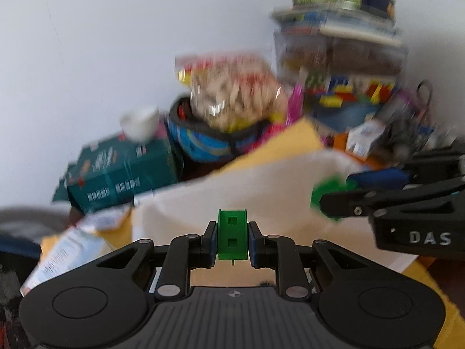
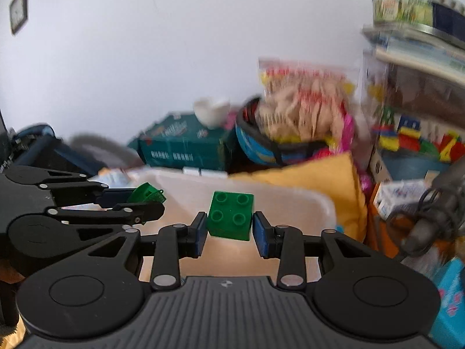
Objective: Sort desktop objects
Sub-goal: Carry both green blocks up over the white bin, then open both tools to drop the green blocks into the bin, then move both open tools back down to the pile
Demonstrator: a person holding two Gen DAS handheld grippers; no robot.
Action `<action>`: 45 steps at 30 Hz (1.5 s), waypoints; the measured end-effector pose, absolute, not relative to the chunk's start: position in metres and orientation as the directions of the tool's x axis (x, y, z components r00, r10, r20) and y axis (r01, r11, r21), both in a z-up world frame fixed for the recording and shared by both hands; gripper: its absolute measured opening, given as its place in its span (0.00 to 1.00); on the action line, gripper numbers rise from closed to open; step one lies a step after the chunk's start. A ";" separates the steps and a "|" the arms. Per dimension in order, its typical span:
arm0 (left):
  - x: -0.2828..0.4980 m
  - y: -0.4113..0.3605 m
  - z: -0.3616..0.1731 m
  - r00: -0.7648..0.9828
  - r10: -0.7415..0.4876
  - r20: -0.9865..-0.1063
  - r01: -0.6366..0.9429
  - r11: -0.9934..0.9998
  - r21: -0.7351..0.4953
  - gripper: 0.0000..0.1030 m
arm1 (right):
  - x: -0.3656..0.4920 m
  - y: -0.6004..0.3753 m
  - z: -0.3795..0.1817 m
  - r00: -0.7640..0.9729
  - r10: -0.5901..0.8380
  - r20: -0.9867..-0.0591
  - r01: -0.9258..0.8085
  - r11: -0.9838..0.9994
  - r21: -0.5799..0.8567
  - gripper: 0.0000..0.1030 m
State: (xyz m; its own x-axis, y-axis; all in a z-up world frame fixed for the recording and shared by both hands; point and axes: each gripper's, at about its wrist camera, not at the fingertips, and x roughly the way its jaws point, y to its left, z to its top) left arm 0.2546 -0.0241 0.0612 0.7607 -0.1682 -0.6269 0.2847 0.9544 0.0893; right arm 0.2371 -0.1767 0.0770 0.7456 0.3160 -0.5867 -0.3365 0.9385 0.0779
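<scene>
In the left wrist view my left gripper [image 1: 232, 232] is shut on a small narrow green piece [image 1: 232, 226] with two square holes, held over a white plastic bin [image 1: 261, 192]. From the right edge my right gripper [image 1: 334, 192] reaches in, a blurred green brick [image 1: 321, 193] at its tips. The right wrist view shows that right gripper [image 2: 230, 226] shut on a green four-stud brick [image 2: 231, 216], also above the bin [image 2: 290, 200]. There the left gripper [image 2: 146, 200] comes in from the left with the green piece [image 2: 145, 192] between its pads.
Behind the bin lie a teal box [image 2: 186, 148] with a white bowl [image 2: 210, 112] on it, a blue round container [image 2: 261, 148] holding a snack bag [image 2: 302, 101], and a yellow envelope [image 2: 328, 174]. A clear box of coloured bricks [image 2: 415, 139] and tangled cables [image 2: 430, 212] stand right.
</scene>
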 end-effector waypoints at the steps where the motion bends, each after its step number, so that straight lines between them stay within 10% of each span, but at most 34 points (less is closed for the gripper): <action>1: 0.256 -0.023 0.055 0.751 -0.157 -0.642 0.274 0.958 0.085 0.24 | 0.238 -0.176 0.072 0.738 0.314 -0.597 -0.336 0.939 0.078 0.37; 13: 0.180 -0.013 0.078 0.797 -0.189 -0.574 0.311 0.943 0.121 0.55 | 0.200 -0.186 0.081 0.765 0.345 -0.544 -0.370 0.927 0.067 0.50; 18: 0.129 -0.009 0.067 0.788 -0.180 -0.588 0.334 0.929 0.162 0.58 | 0.153 -0.187 0.077 0.750 0.366 -0.550 -0.417 0.908 0.037 0.65; 32: 0.054 -0.002 -0.016 0.567 -0.233 -0.790 0.330 0.943 -0.041 0.58 | 0.072 -0.184 -0.008 0.542 0.382 -0.749 -0.488 0.868 0.089 0.66; 45: 0.043 0.005 -0.025 0.541 -0.233 -0.808 0.295 0.952 -0.077 0.58 | 0.058 -0.187 -0.026 0.516 0.350 -0.781 -0.448 0.888 0.102 0.72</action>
State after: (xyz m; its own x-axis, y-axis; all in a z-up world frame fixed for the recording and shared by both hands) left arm 0.0434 0.0051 -0.0250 0.5410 -0.2330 -0.8081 0.2949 0.9524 -0.0771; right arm 0.0575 -0.1866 -0.0261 0.5165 0.3504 -0.7813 -0.4483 0.8880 0.1019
